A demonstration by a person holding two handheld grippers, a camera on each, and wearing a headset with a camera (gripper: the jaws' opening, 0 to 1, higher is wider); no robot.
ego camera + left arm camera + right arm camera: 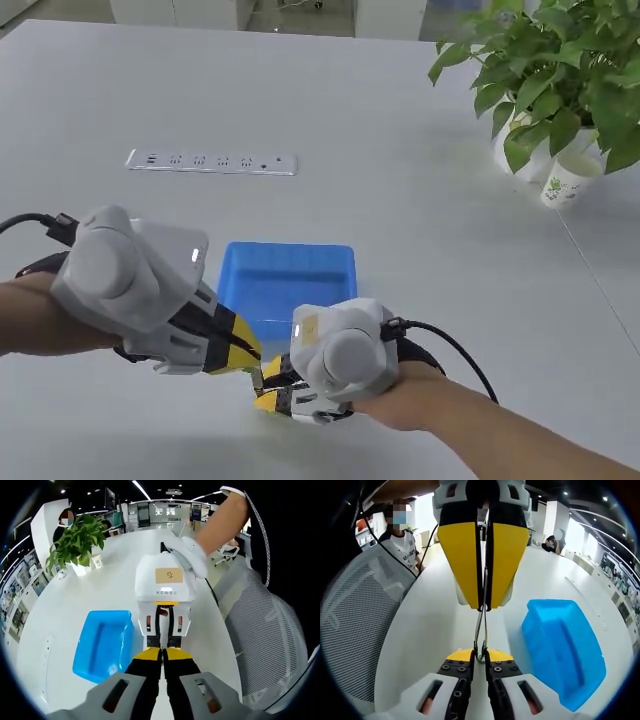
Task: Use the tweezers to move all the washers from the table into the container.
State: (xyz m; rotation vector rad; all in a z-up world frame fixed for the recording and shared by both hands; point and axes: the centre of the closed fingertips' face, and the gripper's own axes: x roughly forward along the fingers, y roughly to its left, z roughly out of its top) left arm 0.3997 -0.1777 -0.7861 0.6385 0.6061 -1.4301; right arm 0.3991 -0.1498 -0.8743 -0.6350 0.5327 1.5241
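Left claw is clenched on one end of the tweezers and right claw on the other, my two claws nose to nose just off the near edge of the blue container. The tweezers run straight between the two sets of jaws, above the counter, beside the container and not over it. The container sits open side up, with a power strip beyond its far edge and a potted plant well apart past its far right corner.
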